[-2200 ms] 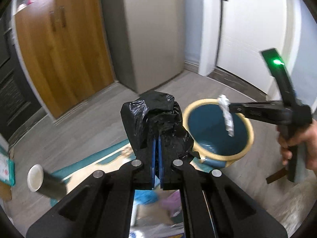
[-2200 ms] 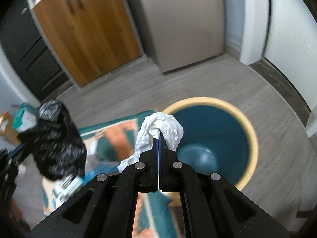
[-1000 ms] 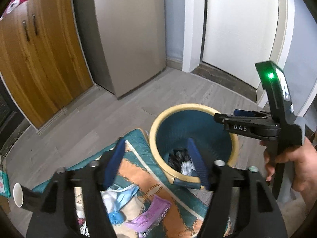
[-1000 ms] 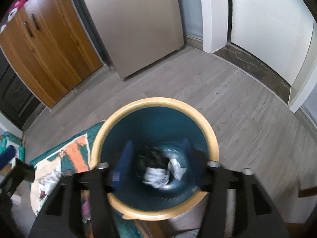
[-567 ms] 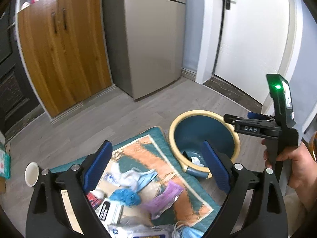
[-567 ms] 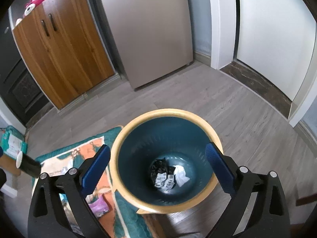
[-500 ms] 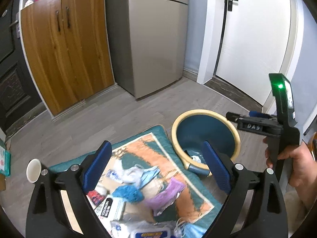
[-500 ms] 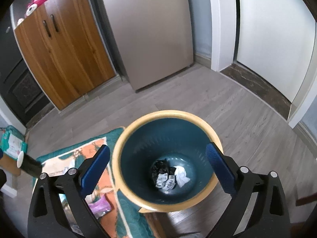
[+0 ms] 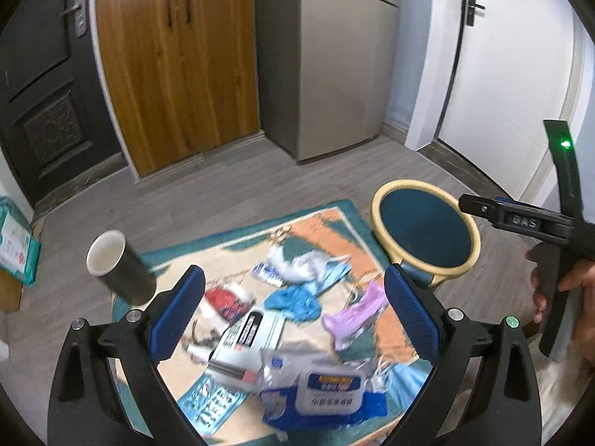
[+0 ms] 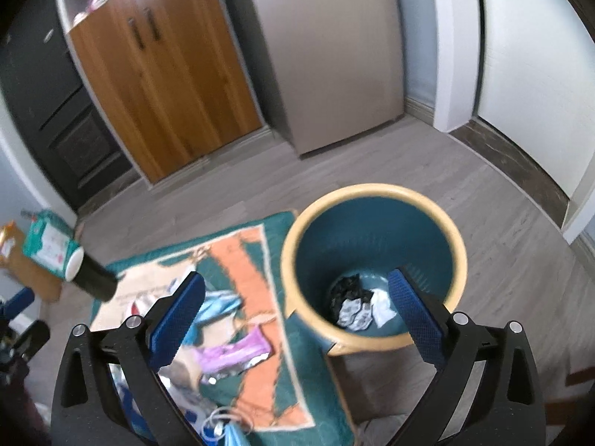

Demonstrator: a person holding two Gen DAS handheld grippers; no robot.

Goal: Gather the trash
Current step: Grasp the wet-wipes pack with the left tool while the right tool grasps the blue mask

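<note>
The left gripper hangs over the rug, its blue-padded fingers spread wide, the gap widening a touch more, nothing between them. The right gripper is also splayed wide and empty, its fingers framing the rug's right edge and the bin.

Trash lies strewn over the rug's middle and near edge. Nearest, by the near edge, is a blue-and-white wipes pack with a white flap, crumpled clear wrap beside it. Just beyond lies a white box with a dark printed band, tilted. Right of that is a purple wrapper, creased and shiny. Towards the middle sits a crumpled blue mask, a red-and-white scrap to its left, and farther on a heap of white tissue with pale blue masks tangled in it. A small white sachet lies just left of the heap. Much of this is blurred.

At the rug's left edge a dark paper cup with a white inside lies tipped over.

The bin, teal with a pale yellow rim, stands at the rug's far right corner. On its bottom rest a black bag and white crumpled paper, touching.

A hand grips the right gripper's handle at the right.

Beyond the rug: grey floor, a wooden cabinet, a fridge, a white door.
</note>
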